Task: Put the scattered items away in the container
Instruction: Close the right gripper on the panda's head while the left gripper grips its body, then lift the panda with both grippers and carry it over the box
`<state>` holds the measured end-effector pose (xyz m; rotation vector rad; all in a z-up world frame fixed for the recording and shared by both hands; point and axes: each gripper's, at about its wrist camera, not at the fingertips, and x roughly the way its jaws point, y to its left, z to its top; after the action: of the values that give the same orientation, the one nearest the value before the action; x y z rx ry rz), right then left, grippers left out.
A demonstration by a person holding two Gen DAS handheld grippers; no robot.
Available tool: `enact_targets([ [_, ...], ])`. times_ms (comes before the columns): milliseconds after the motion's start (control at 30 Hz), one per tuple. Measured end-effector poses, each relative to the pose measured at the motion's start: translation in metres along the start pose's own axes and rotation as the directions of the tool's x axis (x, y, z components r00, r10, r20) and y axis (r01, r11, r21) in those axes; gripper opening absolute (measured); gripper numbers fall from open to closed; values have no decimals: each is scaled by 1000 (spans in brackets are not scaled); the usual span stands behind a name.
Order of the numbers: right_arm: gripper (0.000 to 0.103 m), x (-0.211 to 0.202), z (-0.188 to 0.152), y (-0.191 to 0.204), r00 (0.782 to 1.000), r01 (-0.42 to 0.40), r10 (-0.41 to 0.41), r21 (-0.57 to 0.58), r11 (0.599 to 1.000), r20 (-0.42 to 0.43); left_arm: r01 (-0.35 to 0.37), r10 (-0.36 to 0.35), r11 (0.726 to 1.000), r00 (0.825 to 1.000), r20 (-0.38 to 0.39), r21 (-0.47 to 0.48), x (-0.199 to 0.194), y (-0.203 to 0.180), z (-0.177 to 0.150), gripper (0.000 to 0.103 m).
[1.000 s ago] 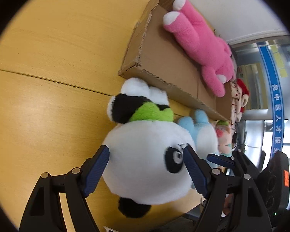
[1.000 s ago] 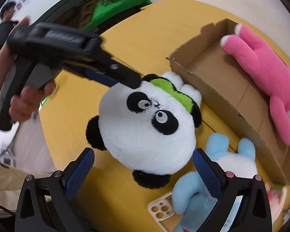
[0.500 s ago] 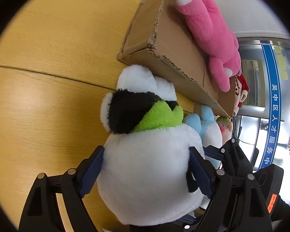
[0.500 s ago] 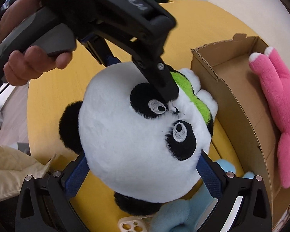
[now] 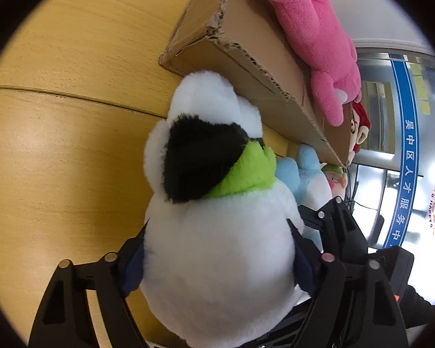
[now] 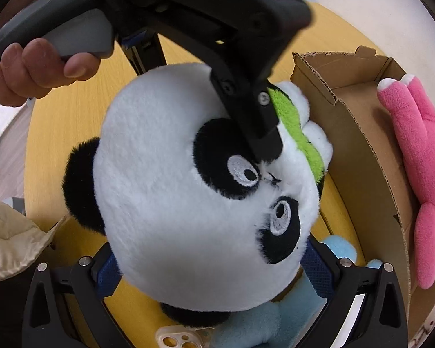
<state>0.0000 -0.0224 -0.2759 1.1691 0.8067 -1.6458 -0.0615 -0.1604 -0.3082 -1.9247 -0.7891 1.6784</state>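
both grippers squeezing the panda plush (image 6: 188, 203), left gripper (image 5: 217, 249) and right gripper (image 6: 211, 272) clamped on its head, cardboard box (image 6: 359, 133) just beside, pink plush (image 6: 420, 156) inside

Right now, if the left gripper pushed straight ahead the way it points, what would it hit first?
The panda, already squeezed between the left gripper's fingers. Beyond it, probably the near wall of the box, though depth is hard to judge.
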Motion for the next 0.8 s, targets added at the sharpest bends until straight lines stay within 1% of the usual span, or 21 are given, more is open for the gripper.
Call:
enact_targets([
  [67,100,-5,-1,-3,1000,-8,8,2,1000,7,-9,9,1000,1000,7,20,-3,-6,-3,75],
  [133,92,-10,-1,-5,1000,-9,9,3,1000,14,-17,17,999,1000,17,39,-7,-12,-6,72],
  [233,85,-22,-3,-5,1000,2,-3,14,1000,23,-24,23,998,999,25,55,-14,-21,-11,72],
  [367,84,-49,-4,-7,998,-2,-1,60,998,56,-55,49,992,997,54,112,-35,-50,-22,72],
  [467,84,-79,1,-4,995,7,-16,82,997,100,-51,37,988,995,94,143,-57,-74,-27,72],
  [533,84,-100,6,-4,992,28,-39,93,995,122,-53,32,984,992,122,171,-73,-95,-28,72],
  [600,84,-122,5,-2,988,53,-66,100,994,138,-71,39,977,987,153,203,-89,-119,-28,72],
  [800,84,-188,40,-19,977,90,-114,136,987,181,-126,62,955,970,233,270,-141,-189,-24,72],
])
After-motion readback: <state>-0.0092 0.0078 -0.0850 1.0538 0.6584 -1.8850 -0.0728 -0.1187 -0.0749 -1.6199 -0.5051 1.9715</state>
